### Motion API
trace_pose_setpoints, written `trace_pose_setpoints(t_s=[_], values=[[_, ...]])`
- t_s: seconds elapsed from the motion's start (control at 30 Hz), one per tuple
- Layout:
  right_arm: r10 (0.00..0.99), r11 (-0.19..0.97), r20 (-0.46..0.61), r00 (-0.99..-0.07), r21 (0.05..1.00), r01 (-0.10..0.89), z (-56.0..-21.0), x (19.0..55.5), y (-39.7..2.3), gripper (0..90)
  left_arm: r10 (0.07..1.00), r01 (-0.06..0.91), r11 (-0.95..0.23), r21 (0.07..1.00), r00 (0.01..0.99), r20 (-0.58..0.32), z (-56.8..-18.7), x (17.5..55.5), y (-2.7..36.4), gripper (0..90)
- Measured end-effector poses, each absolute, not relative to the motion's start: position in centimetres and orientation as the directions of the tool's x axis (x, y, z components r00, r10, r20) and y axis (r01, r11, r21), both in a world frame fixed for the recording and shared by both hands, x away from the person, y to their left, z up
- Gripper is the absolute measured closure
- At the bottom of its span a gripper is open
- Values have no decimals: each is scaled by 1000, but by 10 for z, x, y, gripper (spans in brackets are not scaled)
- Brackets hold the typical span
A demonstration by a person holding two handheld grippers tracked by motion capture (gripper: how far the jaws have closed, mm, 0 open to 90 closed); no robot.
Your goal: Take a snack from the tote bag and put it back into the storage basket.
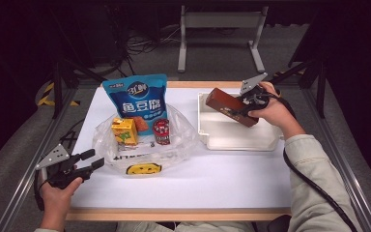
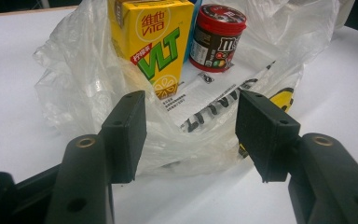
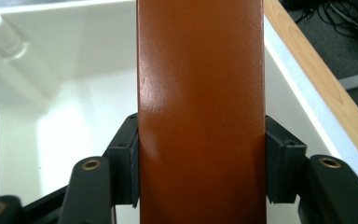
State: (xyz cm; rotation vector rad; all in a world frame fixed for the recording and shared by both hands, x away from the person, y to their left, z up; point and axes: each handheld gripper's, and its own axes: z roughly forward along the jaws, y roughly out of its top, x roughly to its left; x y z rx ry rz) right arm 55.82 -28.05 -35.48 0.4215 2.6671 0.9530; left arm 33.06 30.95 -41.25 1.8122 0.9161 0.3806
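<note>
Brown box (image 3: 200, 112), clamped in right hand-held gripper (image 3: 200, 163)

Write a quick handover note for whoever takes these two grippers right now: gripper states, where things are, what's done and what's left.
Right gripper: shut on the brown box, held tilted over the white bin; not set down yet.
Left gripper: open, holding nothing, at the near edge of the clear plastic bag.
In the bag: yellow drink carton, red-lidded candy jar, blue snack pouch.
Done: box is out of the bag.
Left, probably: lower the box into the bin, release, then move the other three.
</note>
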Motion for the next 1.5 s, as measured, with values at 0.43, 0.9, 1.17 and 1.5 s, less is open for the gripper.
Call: trace_pose_setpoints(t_s=[0.43, 0.9, 1.17, 1.5], values=[[360, 766, -155, -920, 612, 197, -367, 560, -282, 426, 730, 418, -194, 888, 665, -154, -414, 332, 307, 437], [373, 774, -155, -915, 596, 214, -375, 564, -281, 425, 726, 415, -202, 887, 671, -149, -414, 334, 306, 437], [384, 772, -152, -911, 595, 226, -377, 566, -280, 424, 724, 416, -203, 886, 673, -150, -414, 334, 306, 437], [411, 756, -138, -901, 603, 253, -386, 569, -278, 419, 723, 417, -198, 887, 673, -155, -414, 334, 306, 436]])
